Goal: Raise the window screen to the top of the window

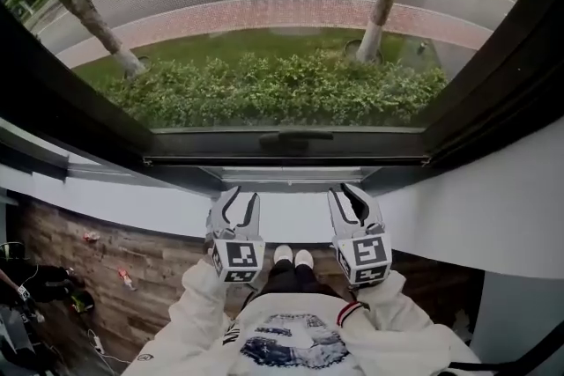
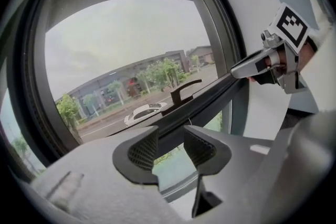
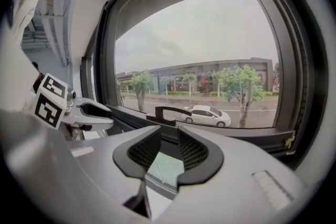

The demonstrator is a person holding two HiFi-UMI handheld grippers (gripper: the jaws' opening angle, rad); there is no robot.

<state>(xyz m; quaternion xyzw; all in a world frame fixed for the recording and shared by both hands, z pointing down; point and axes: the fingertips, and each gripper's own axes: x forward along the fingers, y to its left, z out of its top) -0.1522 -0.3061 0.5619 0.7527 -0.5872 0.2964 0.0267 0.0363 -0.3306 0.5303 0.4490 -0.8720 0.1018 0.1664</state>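
Observation:
The window screen's black bottom bar lies low across the window, just above the sill, with a black handle at its middle. Fine mesh shows over the glass above it. Both grippers hover side by side below the bar, apart from it. My left gripper is open with nothing between its jaws, left of the handle. My right gripper is open and empty too, right of the handle. Each gripper view shows the other gripper at its edge: the right gripper and the left gripper.
A white sill runs under the grippers, with white wall to both sides. The black window frame slopes in at the right. Below are the person's shoes, a wood floor and cables at the left.

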